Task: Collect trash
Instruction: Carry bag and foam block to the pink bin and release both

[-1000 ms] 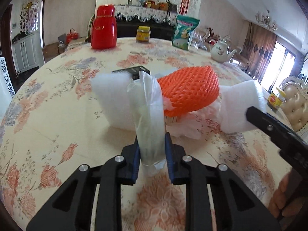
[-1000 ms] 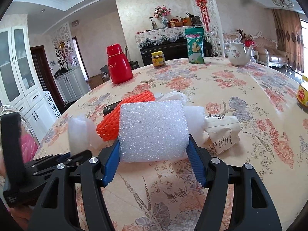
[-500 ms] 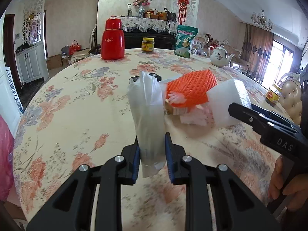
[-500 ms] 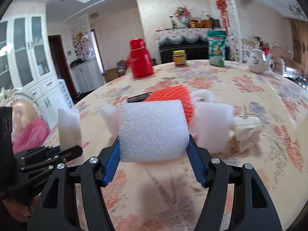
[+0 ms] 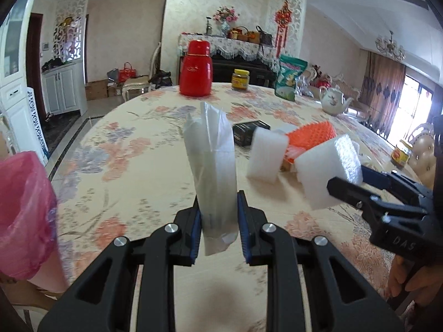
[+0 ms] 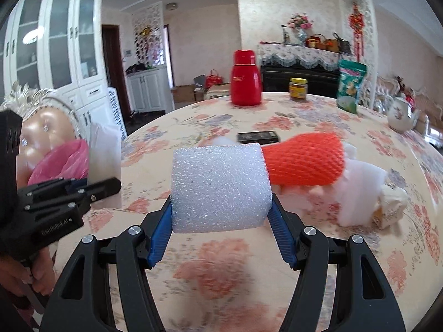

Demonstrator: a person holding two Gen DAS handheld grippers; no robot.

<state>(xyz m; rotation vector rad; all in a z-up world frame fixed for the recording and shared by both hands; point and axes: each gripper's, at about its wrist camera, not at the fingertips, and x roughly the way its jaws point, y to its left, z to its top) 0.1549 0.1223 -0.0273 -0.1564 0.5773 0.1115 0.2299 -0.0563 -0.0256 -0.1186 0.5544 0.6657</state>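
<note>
My left gripper (image 5: pixel 218 218) is shut on a clear plastic bag (image 5: pixel 211 166) that stands upright between its pads above the flowered table. My right gripper (image 6: pixel 220 215) is shut on a white foam block (image 6: pixel 220 188), also seen in the left wrist view as the foam block (image 5: pixel 329 171). More trash lies on the table: an orange foam net (image 6: pixel 304 160), another white foam piece (image 5: pixel 265 155), white wrapping (image 6: pixel 360 191) and a crumpled paper bag (image 6: pixel 393 204). A pink bin bag (image 5: pixel 25 213) hangs off the table's left edge.
A black box (image 6: pixel 257 137), red thermos (image 6: pixel 246 78), yellow-lidded jar (image 6: pixel 298 88), green snack pack (image 6: pixel 350 85) and white teapot (image 6: pixel 401 116) stand farther back on the round table (image 6: pixel 193 116). A padded chair (image 6: pixel 41 135) sits by the pink bag. A hand (image 5: pixel 407 282) grips the right tool.
Both grippers have drawn back from the trash pile and swung left with their loads. The pink bin bag has come into view at the left. The grips are unchanged.
</note>
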